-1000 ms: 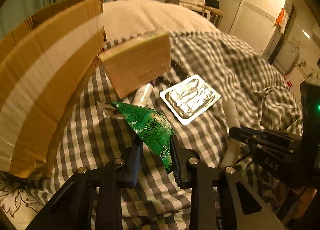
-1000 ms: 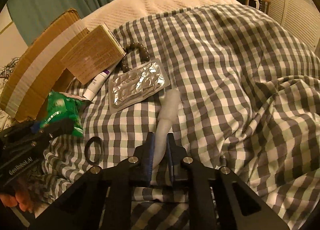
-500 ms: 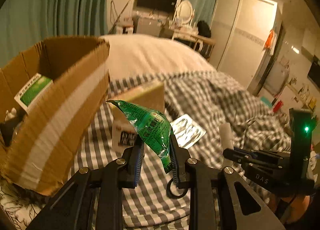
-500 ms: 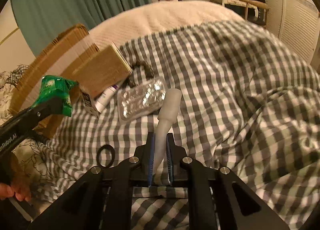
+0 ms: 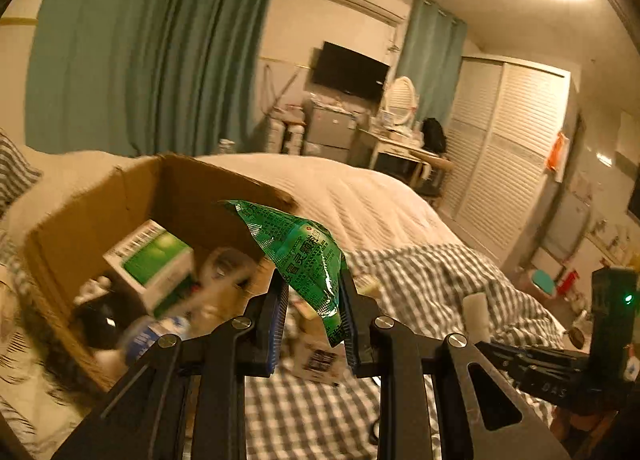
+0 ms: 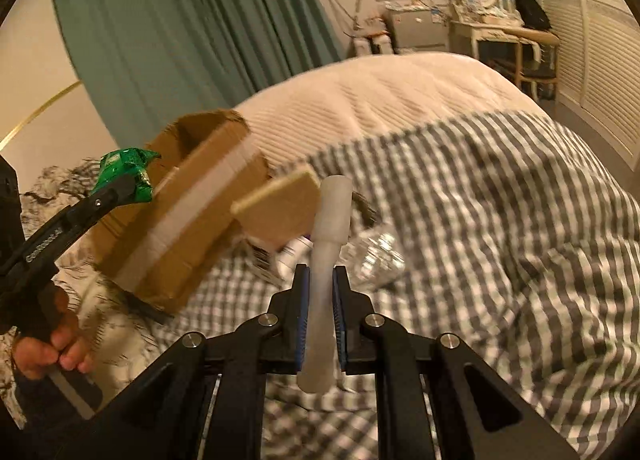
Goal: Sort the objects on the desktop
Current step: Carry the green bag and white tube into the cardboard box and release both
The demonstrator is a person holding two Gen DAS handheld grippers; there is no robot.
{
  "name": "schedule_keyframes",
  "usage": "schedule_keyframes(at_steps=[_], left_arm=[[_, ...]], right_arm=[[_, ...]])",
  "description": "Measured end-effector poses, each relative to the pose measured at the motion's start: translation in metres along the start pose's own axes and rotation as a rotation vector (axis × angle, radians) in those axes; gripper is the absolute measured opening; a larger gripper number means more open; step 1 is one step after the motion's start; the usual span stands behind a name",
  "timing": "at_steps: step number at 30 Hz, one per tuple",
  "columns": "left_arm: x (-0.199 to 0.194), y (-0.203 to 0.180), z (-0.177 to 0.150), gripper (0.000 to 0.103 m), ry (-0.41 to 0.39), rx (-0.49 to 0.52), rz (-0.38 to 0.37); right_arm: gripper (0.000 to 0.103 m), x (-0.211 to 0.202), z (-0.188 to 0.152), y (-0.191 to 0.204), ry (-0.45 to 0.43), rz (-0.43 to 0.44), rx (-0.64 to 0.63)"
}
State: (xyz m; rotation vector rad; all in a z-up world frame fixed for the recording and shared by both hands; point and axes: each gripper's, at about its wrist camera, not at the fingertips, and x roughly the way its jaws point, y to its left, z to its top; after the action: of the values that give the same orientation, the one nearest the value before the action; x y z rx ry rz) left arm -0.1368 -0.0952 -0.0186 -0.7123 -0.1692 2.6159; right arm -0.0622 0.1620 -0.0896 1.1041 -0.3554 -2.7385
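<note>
My left gripper is shut on a green foil sachet and holds it in the air beside the open cardboard box; the sachet also shows in the right wrist view. My right gripper is shut on a translucent white tube and holds it above the checked blanket. The tube's tip shows in the left wrist view. The box stands at the left of the bed.
Inside the box lie a green-and-white carton and several blurred items. On the blanket sit a tan box, a foil blister pack and a small tube. A cream quilt lies behind.
Both grippers have risen with their loads. The left one has moved up and toward the box, whose inside now shows. The views tilted up toward the room.
</note>
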Motion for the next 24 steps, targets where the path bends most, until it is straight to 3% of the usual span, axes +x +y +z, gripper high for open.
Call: schedule_keyframes(at_steps=[10, 24], left_arm=[[-0.016, 0.04, 0.02, 0.025, -0.035, -0.043, 0.153], [-0.028, 0.091, 0.025, 0.025, -0.064, -0.162, 0.235]], right_arm=[[0.011, 0.015, 0.05, 0.079, -0.026, 0.131, -0.082], [0.011, 0.063, 0.095, 0.187, -0.026, 0.279, -0.207]])
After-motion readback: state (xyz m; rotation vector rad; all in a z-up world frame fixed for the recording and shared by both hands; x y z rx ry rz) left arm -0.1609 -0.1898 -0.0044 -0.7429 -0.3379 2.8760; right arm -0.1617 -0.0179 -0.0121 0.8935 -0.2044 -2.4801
